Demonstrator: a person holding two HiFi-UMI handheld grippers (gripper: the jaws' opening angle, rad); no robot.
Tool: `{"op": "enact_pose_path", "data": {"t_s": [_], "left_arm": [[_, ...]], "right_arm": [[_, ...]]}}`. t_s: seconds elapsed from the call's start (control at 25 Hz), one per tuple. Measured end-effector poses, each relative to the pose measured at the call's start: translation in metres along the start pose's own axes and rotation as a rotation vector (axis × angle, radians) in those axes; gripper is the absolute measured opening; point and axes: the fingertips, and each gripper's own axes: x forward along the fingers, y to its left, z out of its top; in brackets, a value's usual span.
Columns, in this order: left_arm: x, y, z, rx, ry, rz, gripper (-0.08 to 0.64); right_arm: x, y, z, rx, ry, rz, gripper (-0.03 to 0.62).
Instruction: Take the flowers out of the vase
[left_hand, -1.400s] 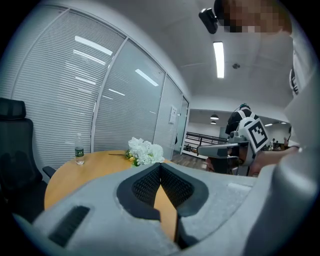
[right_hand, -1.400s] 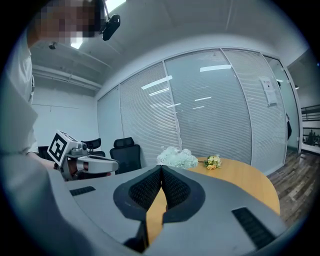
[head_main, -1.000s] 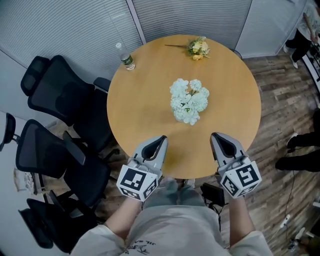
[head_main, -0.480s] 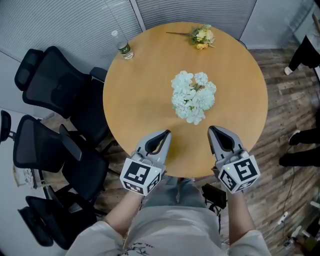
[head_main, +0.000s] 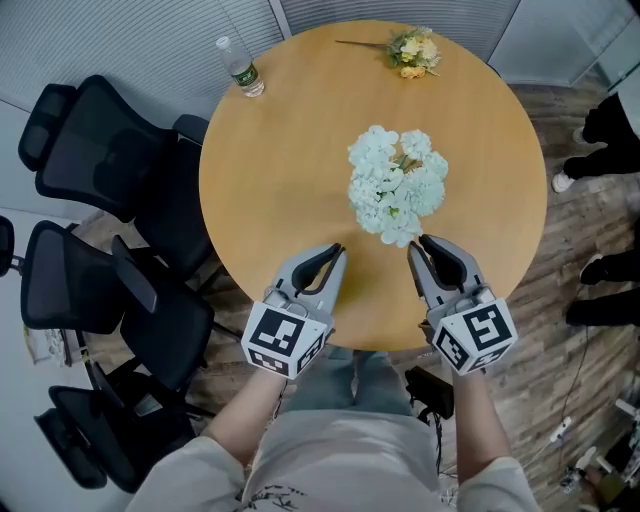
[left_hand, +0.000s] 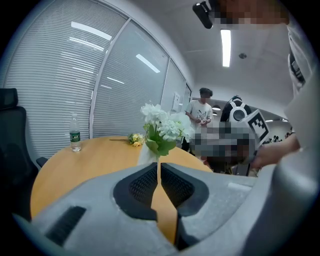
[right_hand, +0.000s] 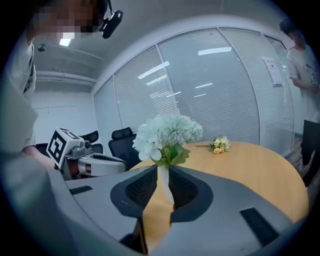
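Note:
A bunch of white flowers (head_main: 398, 185) stands in a pale vase (right_hand: 164, 183) at the middle of the round wooden table (head_main: 280, 180); from the head view the blooms hide the vase. My left gripper (head_main: 338, 251) hovers over the table's near edge, left of the flowers, with its jaws shut and nothing in them. My right gripper (head_main: 417, 243) sits just below the flowers' near right side, tips close to the lowest blooms. Its jaws are opening, a narrow gap shows, and nothing lies between them. In the left gripper view the flowers (left_hand: 162, 125) rise beyond the closed tips (left_hand: 159, 165).
A small yellow bouquet (head_main: 413, 50) lies at the table's far edge. A water bottle (head_main: 240, 68) stands at the far left rim. Black office chairs (head_main: 100, 150) crowd the left side. A person's dark shoes (head_main: 600, 270) show at the right on the wood floor.
Both grippers have moved forward over the table edge toward the flowers and sunk lower. The right jaws have parted slightly; the left stay shut.

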Motion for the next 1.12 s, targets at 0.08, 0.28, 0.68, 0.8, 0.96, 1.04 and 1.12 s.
{"op": "enact_pose_path", "data": {"t_s": [0.08,0.28,0.68,0.8,0.96,1.04,1.12], "left_arm": [[0.004,0.003,-0.004,-0.003,0.004,-0.002,0.016],[0.017,0.01,-0.017,-0.009,0.025,-0.013,0.095],[0.064,0.024,-0.042,0.071,0.085,-0.057,0.254],[0.081,0.028,-0.04,0.1,0.075,-0.054,0.294],[0.101,0.032,-0.043,0.12,0.085,-0.056,0.326],[0.11,0.032,-0.046,0.128,0.093,-0.064,0.342],[0.12,0.032,-0.048,0.137,0.098,-0.069,0.345]], "right_arm": [[0.007,-0.001,-0.004,0.0,0.012,0.007,0.071],[0.024,-0.001,-0.011,-0.006,0.031,0.029,0.13],[0.049,-0.004,-0.003,-0.004,0.013,0.055,0.189],[0.051,-0.005,0.001,0.0,0.003,0.057,0.192],[0.052,-0.006,0.001,-0.002,0.0,0.051,0.195],[0.054,-0.007,0.0,0.003,0.003,0.049,0.196],[0.055,-0.009,0.0,0.007,0.005,0.049,0.196]]}}
